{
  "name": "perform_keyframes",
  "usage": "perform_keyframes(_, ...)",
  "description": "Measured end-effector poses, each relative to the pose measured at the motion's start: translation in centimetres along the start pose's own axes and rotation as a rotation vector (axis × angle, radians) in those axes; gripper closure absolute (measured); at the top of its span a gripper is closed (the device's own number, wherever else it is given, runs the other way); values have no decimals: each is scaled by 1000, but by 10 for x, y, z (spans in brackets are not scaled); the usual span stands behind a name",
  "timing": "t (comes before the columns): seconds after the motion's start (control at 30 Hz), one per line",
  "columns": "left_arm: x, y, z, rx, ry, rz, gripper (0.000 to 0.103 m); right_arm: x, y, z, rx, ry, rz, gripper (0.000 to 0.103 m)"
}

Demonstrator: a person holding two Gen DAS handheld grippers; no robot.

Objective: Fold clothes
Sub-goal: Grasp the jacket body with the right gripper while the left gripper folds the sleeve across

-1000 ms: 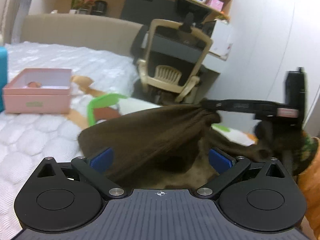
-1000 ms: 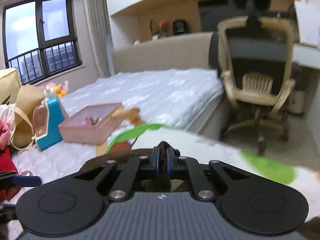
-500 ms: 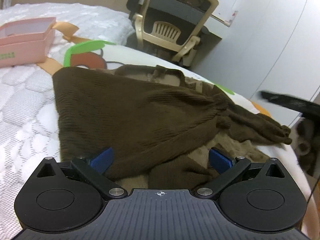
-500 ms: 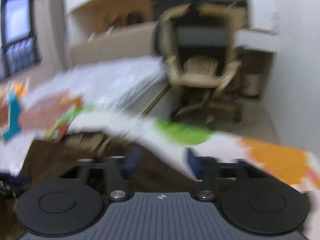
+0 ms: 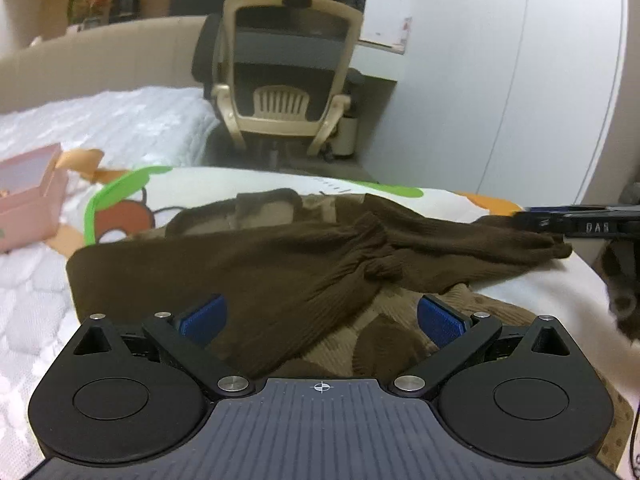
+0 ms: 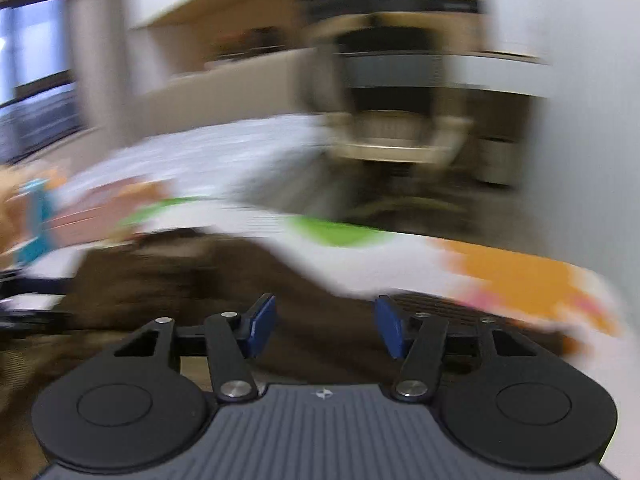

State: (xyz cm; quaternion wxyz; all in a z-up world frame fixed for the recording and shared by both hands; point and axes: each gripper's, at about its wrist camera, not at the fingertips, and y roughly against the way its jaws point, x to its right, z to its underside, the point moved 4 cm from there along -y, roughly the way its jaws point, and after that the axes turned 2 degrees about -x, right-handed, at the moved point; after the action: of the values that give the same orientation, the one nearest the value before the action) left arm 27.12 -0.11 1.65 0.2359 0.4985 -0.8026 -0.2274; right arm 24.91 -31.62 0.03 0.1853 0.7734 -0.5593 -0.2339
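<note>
White quilted bedding (image 5: 28, 300) and one cartoon-print sheet (image 5: 256, 184) are carrying one brown ribbed garment (image 5: 248, 264), which is lying partly folded, one sleeve (image 5: 480, 240) reaching right. Both tools are hanging wide apart and gripping nothing: the left gripper (image 5: 320, 316) over the near hem, the right gripper (image 6: 326, 326) over blurred brown cloth. One pink box (image 5: 28, 200) and one office chair (image 5: 284, 80) are sitting beyond.

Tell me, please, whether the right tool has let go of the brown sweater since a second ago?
Yes. The right tool, shut on the brown sweater a second ago, now stands open over it; against the office chair, its view has swung left.
</note>
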Motion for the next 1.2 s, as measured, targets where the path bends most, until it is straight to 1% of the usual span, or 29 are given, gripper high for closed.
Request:
perform_keyframes(0.07,-7,-2,3,-10,30,1,0,-32,-31,-9,-29,21,-81,49)
perform_keyframes(0.13,-19,-3,5,-7,63,2,0,-50,-67,-12,-69,32,-86,49)
perform_keyframes(0.2,-33,-4,5,-3,106,-2,0,-60,-102,-7,-147,48,-93,49)
perform_keyframes(0.23,-41,-2,4,7,131,5,0,-65,-109,-5,-155,60,-94,71)
perform_keyframes(0.27,-48,1,1,21,158,17,0,-70,-115,-4,-162,72,-96,83)
perform_keyframes(0.33,-61,7,-3,52,205,46,0,-74,-98,-17,-62,100,-68,89)
perform_keyframes(0.37,-67,9,-6,70,222,65,0,-71,-90,-24,-36,98,-59,90)
perform_keyframes(0.4,-72,6,-8,74,243,79,0,-67,-82,-32,-11,96,-50,97)
perform_keyframes(0.43,-76,1,-8,71,265,89,0,-63,-82,-36,-12,91,-20,99)
perform_keyframes(0.47,-80,-4,-8,69,288,100,0,-57,-88,-35,-42,100,9,99)
perform_keyframes(0.53,-86,-25,-2,8,336,113,0,-47,-106,-27,-116,118,71,99)
perform_keyframes(0.57,-86,-36,2,-29,356,113,0,-46,-109,-22,-114,130,106,99)
perform_keyframes(0.6,-85,-40,4,-21,347,104,0,-46,-112,-17,-110,143,141,99)
perform_keyframes(0.67,-78,-41,4,-14,305,75,0,-58,-92,-16,-20,170,80,97)
perform_keyframes(0.7,-76,-41,3,-16,295,69,0,-67,-85,-16,-1,181,32,97)
perform_keyframes(0.73,-75,-41,3,-17,291,67,0,-77,-83,-18,1,193,-1,94)
perform_keyframes(0.77,-74,-41,3,-19,286,64,0,-83,-84,-19,3,204,-2,90)
perform_keyframes(0.83,-73,-39,3,-20,286,62,0,-89,-89,-18,6,214,10,62)
perform_keyframes(0.87,-74,-36,4,-19,293,64,0,-87,-97,-17,0,198,24,59)
perform_keyframes(0.9,-75,-33,4,-18,300,65,0,-82,-107,-15,-27,160,23,59)
perform_keyframes(0.93,-75,-30,5,-18,308,67,0,-79,-115,-12,-60,117,-2,59)
perform_keyframes(1.0,-76,-23,6,-10,308,66,0,-84,-113,-7,-52,138,-27,60)
perform_keyframes(1.03,-75,-19,6,1,295,62,0,-86,-111,-5,-48,149,-40,76)
perform_keyframes(1.07,-74,-15,5,12,282,57,0,-89,-110,-2,-43,161,-52,84)
perform_keyframes(1.1,-73,-11,4,26,275,58,0,-90,-101,-7,-9,175,-43,89)
perform_keyframes(1.17,-71,-5,1,56,272,73,0,-93,-83,-17,64,203,-23,90)
perform_keyframes(1.2,-69,-2,-1,68,276,93,0,-92,-78,-22,77,212,-9,91)
